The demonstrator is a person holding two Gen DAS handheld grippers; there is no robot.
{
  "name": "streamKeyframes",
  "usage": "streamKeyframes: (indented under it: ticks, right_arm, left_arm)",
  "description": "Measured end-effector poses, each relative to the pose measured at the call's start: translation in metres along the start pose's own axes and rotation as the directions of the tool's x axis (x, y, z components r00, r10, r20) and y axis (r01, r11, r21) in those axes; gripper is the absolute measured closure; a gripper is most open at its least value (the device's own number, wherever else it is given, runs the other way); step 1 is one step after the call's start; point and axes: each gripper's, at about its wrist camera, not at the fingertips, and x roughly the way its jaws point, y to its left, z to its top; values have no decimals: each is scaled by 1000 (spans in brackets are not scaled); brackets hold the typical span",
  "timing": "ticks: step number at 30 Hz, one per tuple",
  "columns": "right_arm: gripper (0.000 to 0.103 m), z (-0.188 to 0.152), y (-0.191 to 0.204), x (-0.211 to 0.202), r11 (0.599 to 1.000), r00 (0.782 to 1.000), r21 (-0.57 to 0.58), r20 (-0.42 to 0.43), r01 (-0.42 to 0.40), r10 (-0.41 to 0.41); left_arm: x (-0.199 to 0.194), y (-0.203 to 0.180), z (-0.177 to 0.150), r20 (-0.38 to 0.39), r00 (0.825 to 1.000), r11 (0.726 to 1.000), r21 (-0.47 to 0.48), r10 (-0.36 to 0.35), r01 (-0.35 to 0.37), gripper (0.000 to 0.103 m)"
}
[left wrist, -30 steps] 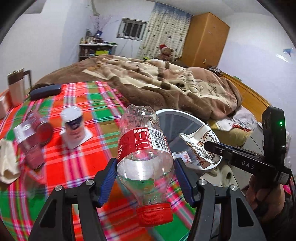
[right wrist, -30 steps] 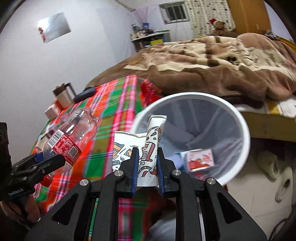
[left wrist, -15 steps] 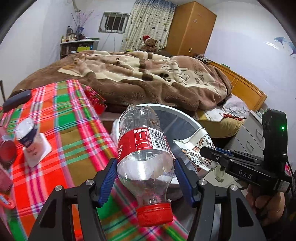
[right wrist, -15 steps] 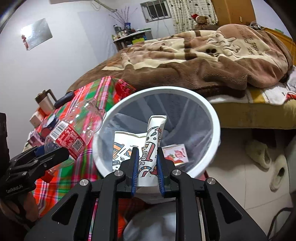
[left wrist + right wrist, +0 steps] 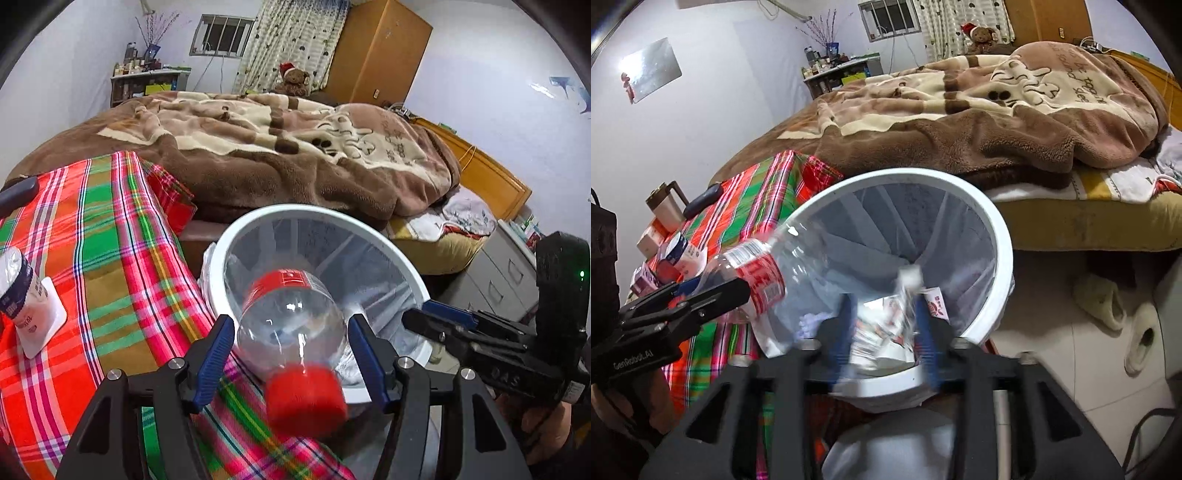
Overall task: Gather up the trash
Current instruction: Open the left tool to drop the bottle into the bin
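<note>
In the left wrist view, the left gripper has its blue pads set wide on either side of a clear bottle with a red label and red cap; the cap end is blurred and a sliver of gap shows at each pad, so I cannot tell whether the pads press on it or have let go. The bottle points base-first over the rim of the white bin, which stands between the plaid table and the bed. The right gripper reaches in from the right above the far side of the bin. In the right wrist view, the right gripper's jaws are opening, and a printed paper wrapper, blurred, sits between the pads just above the bin's near rim, apparently loose. Older scraps lie at the bottom of the bin. The bottle enters from the left, its base over the bin mouth. The risks, as I judge them: the wrapper is close to the near rim and could catch there or flutter onto the floor; the bottle lies tilted across the rim, so on release it could strike the edge and roll back onto the table or bounce out.
</note>
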Motion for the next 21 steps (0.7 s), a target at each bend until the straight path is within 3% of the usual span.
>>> streamKeyframes:
  ticks: [21]
  right_arm:
    - [44,-2,30,-20,995,997,-74,34,-62,65]
  left_arm:
    - [-53,14,-25,46,997,997,-33,68,-67,39]
